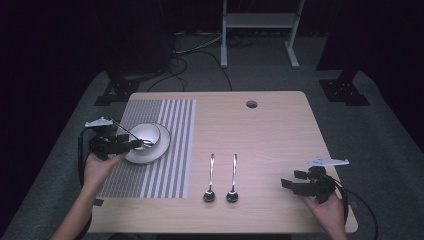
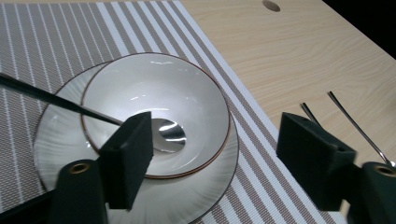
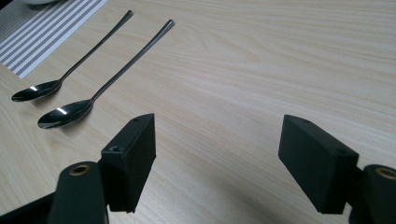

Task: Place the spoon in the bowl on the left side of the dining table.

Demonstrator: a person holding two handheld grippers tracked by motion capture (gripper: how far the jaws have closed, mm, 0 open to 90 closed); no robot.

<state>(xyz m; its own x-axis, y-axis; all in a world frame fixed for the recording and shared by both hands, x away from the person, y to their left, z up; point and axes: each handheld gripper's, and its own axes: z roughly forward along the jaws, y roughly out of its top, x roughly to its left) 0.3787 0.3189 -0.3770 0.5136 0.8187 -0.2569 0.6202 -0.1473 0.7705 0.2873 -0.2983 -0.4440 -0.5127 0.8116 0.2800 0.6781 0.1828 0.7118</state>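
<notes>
A white bowl point(image 1: 145, 134) sits on a white plate point(image 1: 163, 142) on the striped placemat point(image 1: 172, 160) at the table's left. A dark spoon point(image 2: 169, 134) lies in the bowl point(image 2: 154, 86), its handle leaning out over the left rim. My left gripper point(image 1: 141, 144) hovers at the bowl's near-left side; it is open point(image 2: 217, 128) with nothing between its jaws. Two more spoons point(image 1: 210, 177) point(image 1: 233, 176) lie side by side on the bare wood, bowls toward me. My right gripper point(image 1: 290, 180) rests low at the front right, open point(image 3: 217, 135) and empty, right of those spoons point(image 3: 63, 114).
A round hole point(image 1: 251, 104) pierces the wooden table point(image 1: 270, 140) near its far edge. Beyond the table stand a white metal frame point(image 1: 260, 22), dark stand feet point(image 1: 345, 90) and cables on the grey floor. Bare wood stretches between the spoons and the right gripper.
</notes>
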